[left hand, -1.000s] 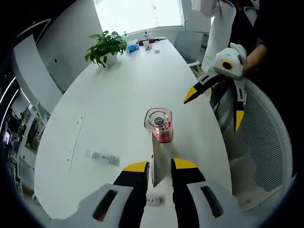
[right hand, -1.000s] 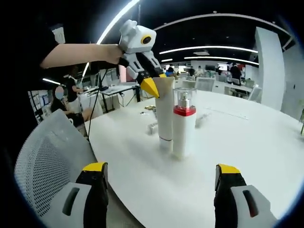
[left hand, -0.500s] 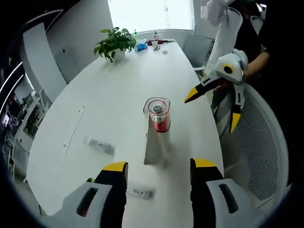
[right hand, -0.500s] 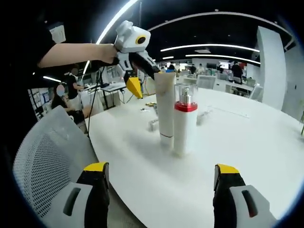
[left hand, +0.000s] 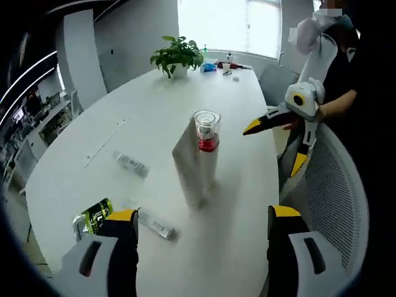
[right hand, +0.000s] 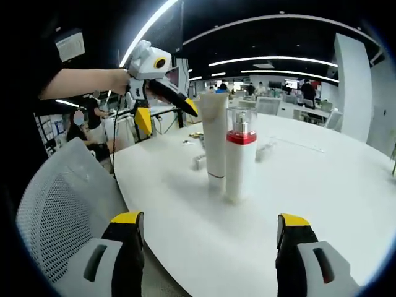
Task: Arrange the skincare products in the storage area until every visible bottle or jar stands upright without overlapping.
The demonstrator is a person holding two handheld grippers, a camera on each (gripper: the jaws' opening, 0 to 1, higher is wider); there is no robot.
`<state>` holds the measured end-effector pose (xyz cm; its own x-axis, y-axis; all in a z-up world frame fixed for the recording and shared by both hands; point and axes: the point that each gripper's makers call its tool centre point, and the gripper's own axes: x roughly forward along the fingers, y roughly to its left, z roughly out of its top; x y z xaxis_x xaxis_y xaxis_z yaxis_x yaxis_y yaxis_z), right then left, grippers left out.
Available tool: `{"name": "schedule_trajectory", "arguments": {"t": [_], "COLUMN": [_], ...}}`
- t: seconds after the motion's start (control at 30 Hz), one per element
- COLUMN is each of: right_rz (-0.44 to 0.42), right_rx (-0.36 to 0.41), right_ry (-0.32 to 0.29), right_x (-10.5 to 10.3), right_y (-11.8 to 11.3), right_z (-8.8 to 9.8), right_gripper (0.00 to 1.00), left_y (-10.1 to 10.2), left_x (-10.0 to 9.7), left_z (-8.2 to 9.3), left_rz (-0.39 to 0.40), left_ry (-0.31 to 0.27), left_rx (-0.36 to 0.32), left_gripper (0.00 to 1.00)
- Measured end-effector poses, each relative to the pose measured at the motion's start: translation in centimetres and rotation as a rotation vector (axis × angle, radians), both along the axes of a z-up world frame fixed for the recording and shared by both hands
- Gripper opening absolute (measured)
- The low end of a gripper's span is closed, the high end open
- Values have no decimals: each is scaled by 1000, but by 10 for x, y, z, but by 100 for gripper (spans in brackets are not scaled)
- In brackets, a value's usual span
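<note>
— Position of the products?
— Standing upright on the white worktop [right hand: 322, 185], side by side near its edge. White tube [right hand: 215, 139] on its cap, just beside the pump bottle [right hand: 240, 154] with clear cap and red collar; touching or a hair apart, cannot tell. In the left gripper view, tube [left hand: 187, 164] nearer, bottle [left hand: 206, 139] behind it, partly hidden.

— State of the left tongs?
— Left tongs [left hand: 199, 232] wide open, gripping nothing, held off the near side of the pair. Seen from the right gripper view [right hand: 166, 111], raised in a hand above the worktop's left end, yellow tips spread, clear of the tube.

— And the right tongs?
— Right tongs [right hand: 207, 238] likewise wide open and empty, low at the worktop edge, the pair centred beyond them. From the left gripper view [left hand: 275, 145], held over a mesh chair [left hand: 337, 198] to the right, tips parted.

— Other items logged?
— Small flat sachets [left hand: 131, 164] lying on the worktop left of the pair; a dark green packet [left hand: 93, 216] at the near left. Potted plant [left hand: 178, 54] at the far end with small clutter beside it.
</note>
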<state>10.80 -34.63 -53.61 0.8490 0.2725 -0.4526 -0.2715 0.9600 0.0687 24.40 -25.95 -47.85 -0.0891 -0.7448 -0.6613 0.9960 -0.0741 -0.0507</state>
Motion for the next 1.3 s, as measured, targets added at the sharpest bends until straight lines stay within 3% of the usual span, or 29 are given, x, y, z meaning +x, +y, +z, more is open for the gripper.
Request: {"name": "schedule_trajectory", "arguments": {"t": [0.1, 0.27, 0.43, 0.63, 0.8, 0.97, 1.07, 1.17, 1.3], "right_rz": [6, 12, 24, 33, 34, 30, 26, 35, 41], "right_rx": [-1, -6, -13, -17, -12, -11, -9, -15, -20], "right_ry": [3, 9, 17, 21, 18, 20, 26, 28, 35], "right_x": [0, 0, -1, -1, -1, -1, -1, -2, -3], "right_y": [1, 2, 3, 4, 4, 3, 2, 4, 4], "right_z": [-1, -2, -3, -4, -4, -5, -6, -7, -7], "right_gripper": [94, 93, 91, 91, 91, 90, 89, 89, 88], "left_y": [-2, 13, 29, 51, 79, 93, 99, 96, 100], "left_x": [-12, -10, -25, -27, -34, -35, -34, -30, -28], "left_z": [14, 19, 8, 2, -18, -30, -37, -35, -43], "left_rz": [72, 176, 211, 329, 409, 487, 492, 487, 483], "left_ry": [21, 70, 77, 88, 52, 74, 35, 23, 20], "left_rx": [-113, -180, -155, -191, -152, -176, -103, -133, -103], "left_gripper": [92, 97, 99, 99, 99, 97, 93, 93, 92]}}
